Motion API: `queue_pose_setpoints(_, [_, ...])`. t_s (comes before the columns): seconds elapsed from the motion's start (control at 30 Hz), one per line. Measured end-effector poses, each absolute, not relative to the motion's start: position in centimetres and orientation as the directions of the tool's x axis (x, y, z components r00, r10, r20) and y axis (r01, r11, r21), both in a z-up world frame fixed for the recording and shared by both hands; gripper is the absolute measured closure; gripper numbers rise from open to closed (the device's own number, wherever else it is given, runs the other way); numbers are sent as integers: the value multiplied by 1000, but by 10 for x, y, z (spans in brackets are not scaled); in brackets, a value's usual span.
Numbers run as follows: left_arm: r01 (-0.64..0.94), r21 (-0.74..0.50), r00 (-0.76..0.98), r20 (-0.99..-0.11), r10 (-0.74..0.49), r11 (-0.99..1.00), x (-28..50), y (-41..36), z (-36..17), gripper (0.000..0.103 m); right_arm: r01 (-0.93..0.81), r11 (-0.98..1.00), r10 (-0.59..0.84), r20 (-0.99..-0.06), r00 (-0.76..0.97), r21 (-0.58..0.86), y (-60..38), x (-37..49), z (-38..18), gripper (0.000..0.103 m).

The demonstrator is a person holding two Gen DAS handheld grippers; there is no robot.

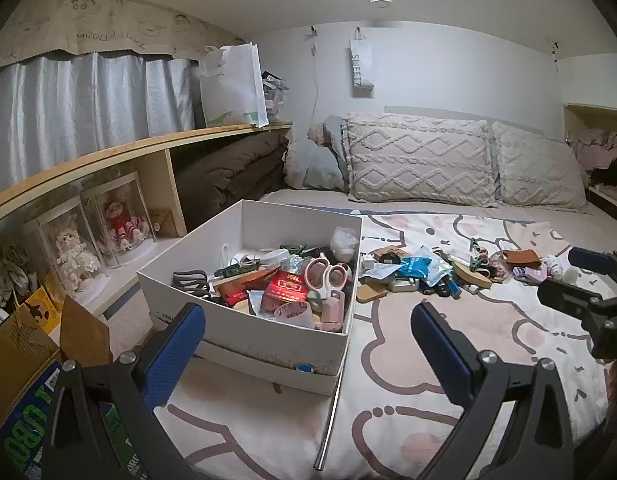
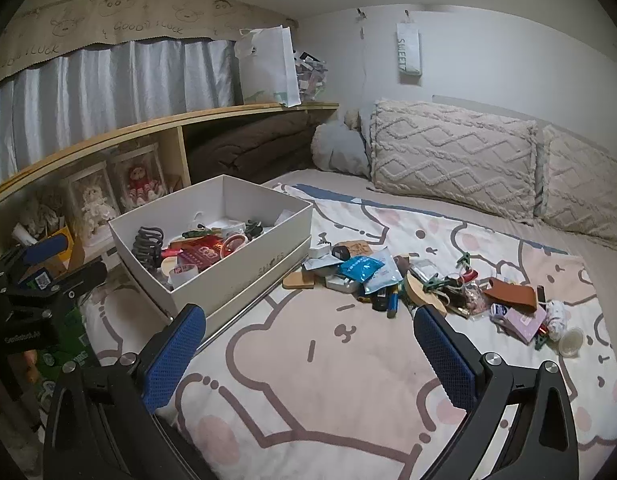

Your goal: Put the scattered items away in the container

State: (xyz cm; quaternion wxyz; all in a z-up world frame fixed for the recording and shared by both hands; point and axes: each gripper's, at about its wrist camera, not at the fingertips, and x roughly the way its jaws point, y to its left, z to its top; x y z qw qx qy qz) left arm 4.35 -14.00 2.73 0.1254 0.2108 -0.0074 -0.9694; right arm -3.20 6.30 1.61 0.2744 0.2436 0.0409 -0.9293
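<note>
A white box [image 1: 252, 322] stands on the cartoon-print blanket, holding several items, among them pink scissors [image 1: 328, 276] and a red packet [image 1: 288, 286]. To its right lies a scattered pile with a blue packet [image 2: 360, 268], a wooden piece [image 2: 298, 280], a brown leather pouch [image 2: 510, 294] and a pink card [image 2: 524, 322]. My left gripper [image 1: 308, 332] hangs open and empty just before the box's near corner. My right gripper [image 2: 308, 332] is open and empty over bare blanket, short of the pile. Each gripper shows at the edge of the other's view, the right gripper [image 1: 576, 278] and the left gripper [image 2: 64, 262].
A thin metal rod [image 1: 332, 400] lies along the box's right side. Knitted pillows [image 1: 420, 160] line the far wall. A wooden shelf [image 1: 108, 152] with dolls in clear cases runs along the left, and cardboard boxes [image 1: 24, 344] stand below it.
</note>
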Motion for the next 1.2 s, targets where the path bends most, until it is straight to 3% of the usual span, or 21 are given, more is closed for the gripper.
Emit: queue_pose_setpoints(1.2, [232,68,-883,-404,-240,-970,48,-136,24,0,509,-860,-462,-483,-744,39,63,-28,13,0])
